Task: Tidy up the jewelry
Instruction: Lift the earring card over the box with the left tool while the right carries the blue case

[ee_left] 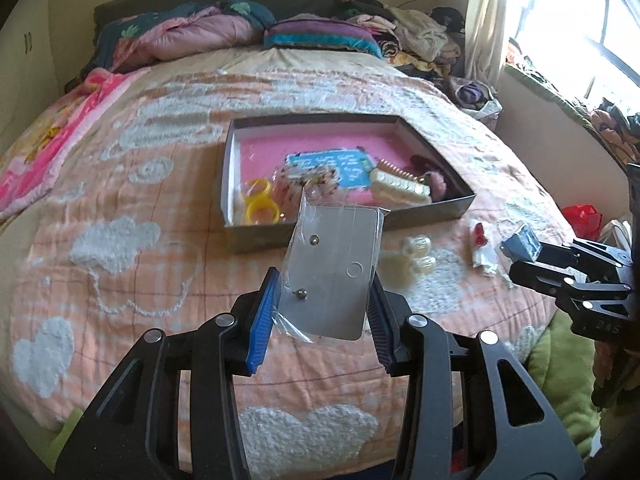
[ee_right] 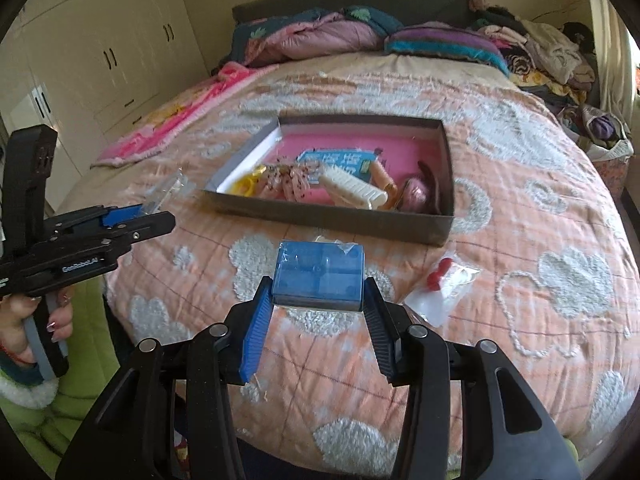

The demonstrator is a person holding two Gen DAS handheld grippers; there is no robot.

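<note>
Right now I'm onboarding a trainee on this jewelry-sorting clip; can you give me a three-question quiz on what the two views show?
1. True or false: the left gripper holds an earring card in a clear sleeve.
2. Multiple choice: what is clamped in the right gripper? A) a yellow ring B) a small blue box C) a white comb
3. Short answer: where do the yellow rings lie?

Key
1. True.
2. B.
3. Inside the open box with the pink lining, at its left near corner in the left wrist view.
</note>
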